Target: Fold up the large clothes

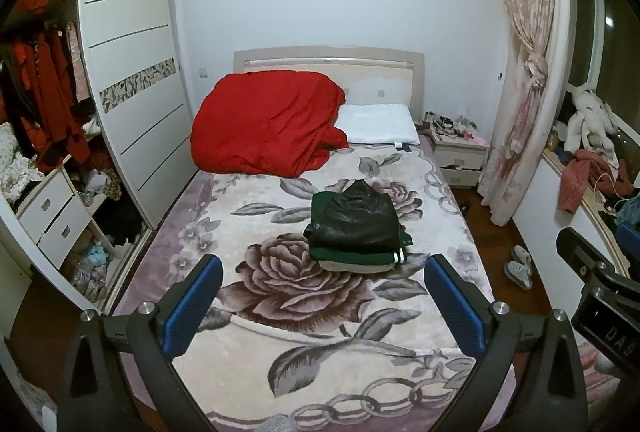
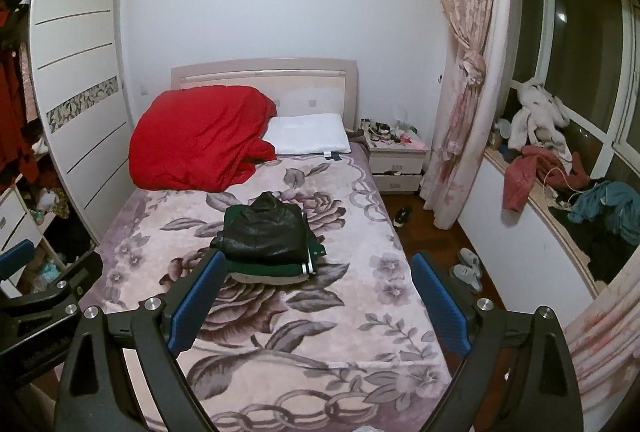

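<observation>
A stack of folded clothes lies in the middle of the flowered bed blanket point(image 1: 280, 312) point(image 2: 320, 332). A folded black leather jacket point(image 1: 358, 218) point(image 2: 266, 230) is on top, a dark green garment point(image 1: 352, 254) point(image 2: 276, 266) under it, and a pale one at the bottom. My left gripper point(image 1: 324, 272) is open and empty, held above the foot of the bed, short of the stack. My right gripper point(image 2: 318, 268) is open and empty, to the right of the left one, which shows at the left edge of the right wrist view point(image 2: 16, 256).
A red quilt point(image 1: 268, 123) point(image 2: 200, 137) and a white pillow point(image 1: 376, 121) point(image 2: 308, 133) lie at the head of the bed. An open wardrobe point(image 1: 132, 71) stands on the left. A nightstand point(image 2: 396, 155), curtain point(image 2: 464, 71), slippers point(image 2: 466, 268) and a cluttered window ledge point(image 2: 552, 175) are on the right.
</observation>
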Demonstrator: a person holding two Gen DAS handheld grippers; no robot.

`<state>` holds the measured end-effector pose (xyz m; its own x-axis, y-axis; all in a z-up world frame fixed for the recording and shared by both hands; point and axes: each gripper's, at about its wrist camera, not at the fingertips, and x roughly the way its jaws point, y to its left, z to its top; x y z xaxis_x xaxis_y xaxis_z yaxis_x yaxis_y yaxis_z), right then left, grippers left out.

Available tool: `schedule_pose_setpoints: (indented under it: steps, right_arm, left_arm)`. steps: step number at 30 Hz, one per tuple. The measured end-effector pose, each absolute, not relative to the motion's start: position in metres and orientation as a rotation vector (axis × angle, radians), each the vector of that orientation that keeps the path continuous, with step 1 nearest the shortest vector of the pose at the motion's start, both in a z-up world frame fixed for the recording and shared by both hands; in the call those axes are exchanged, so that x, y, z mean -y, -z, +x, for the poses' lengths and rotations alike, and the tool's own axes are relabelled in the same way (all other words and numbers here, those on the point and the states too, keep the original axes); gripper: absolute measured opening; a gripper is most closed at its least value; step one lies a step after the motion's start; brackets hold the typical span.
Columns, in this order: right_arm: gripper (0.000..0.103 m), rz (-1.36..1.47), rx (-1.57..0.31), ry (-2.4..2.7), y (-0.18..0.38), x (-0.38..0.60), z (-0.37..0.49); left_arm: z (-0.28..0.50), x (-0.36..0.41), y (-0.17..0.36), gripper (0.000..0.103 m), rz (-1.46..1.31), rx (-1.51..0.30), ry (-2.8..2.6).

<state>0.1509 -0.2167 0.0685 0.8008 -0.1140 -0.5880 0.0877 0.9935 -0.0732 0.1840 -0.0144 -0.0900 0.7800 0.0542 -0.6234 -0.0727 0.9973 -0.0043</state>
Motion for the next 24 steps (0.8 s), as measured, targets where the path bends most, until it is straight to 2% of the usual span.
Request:
schedule_pose_setpoints:
  steps: [24]
  right_arm:
    - [0.098, -0.05, -0.624, 0.122, -0.07, 0.218, 0.14]
  left_arm:
    - [0.176, 0.017, 0.084, 0.103, -0.019, -0.656, -0.097]
